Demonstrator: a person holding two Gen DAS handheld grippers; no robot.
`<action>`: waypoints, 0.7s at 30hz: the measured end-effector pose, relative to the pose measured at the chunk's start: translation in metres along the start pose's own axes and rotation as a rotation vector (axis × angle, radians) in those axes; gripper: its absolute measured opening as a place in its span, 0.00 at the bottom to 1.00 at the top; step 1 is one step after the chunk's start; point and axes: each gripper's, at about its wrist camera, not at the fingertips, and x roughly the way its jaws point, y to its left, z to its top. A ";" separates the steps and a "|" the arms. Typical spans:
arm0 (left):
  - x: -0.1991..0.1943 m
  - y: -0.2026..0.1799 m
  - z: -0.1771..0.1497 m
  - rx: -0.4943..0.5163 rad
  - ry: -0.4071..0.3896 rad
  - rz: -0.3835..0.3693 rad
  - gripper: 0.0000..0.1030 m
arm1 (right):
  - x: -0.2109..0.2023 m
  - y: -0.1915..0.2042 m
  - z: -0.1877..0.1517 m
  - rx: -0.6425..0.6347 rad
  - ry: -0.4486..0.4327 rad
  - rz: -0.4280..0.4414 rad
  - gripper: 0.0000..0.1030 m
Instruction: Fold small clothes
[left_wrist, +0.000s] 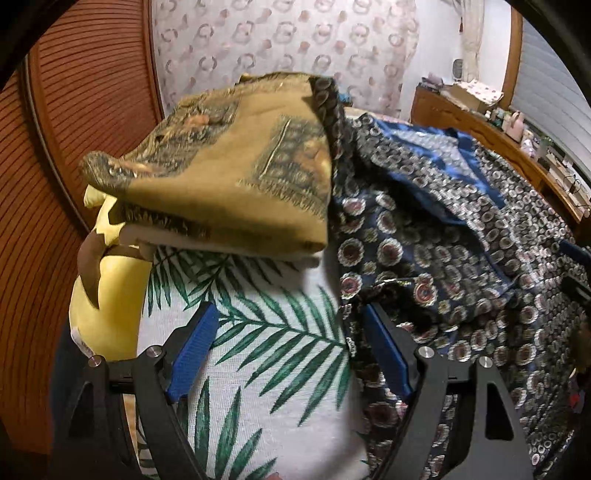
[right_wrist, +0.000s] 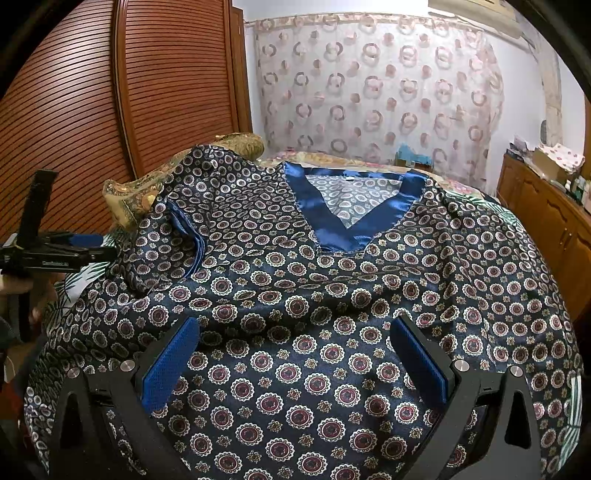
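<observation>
While both grippers — left gripper, right gripper — gape wide, holding nothing, we'd pinch the navy shirt at its bunched sleeve. Smooth it flat first — satin slips.

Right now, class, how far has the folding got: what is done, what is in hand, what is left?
Done: a mustard patterned cloth lies folded on the leaf-print bedding. In hand: nothing; the left tongs and right tongs are open. Left: the navy V-neck top lies spread out, one sleeve tucked inward, its body unfolded.

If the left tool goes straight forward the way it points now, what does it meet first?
Probably the white sheet with green palm leaves between its open blue pads; beyond lies the folded mustard printed cloth. Depth is unclear.
</observation>
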 end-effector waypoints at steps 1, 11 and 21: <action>0.002 0.000 -0.001 0.002 0.002 -0.002 0.79 | 0.000 0.001 0.001 -0.007 0.004 0.001 1.00; 0.005 0.003 0.001 -0.005 -0.005 0.005 0.88 | 0.002 0.010 0.035 -0.029 -0.005 0.084 1.00; 0.005 0.004 0.000 -0.008 -0.011 0.004 0.88 | 0.073 0.037 0.090 -0.073 0.078 0.215 0.94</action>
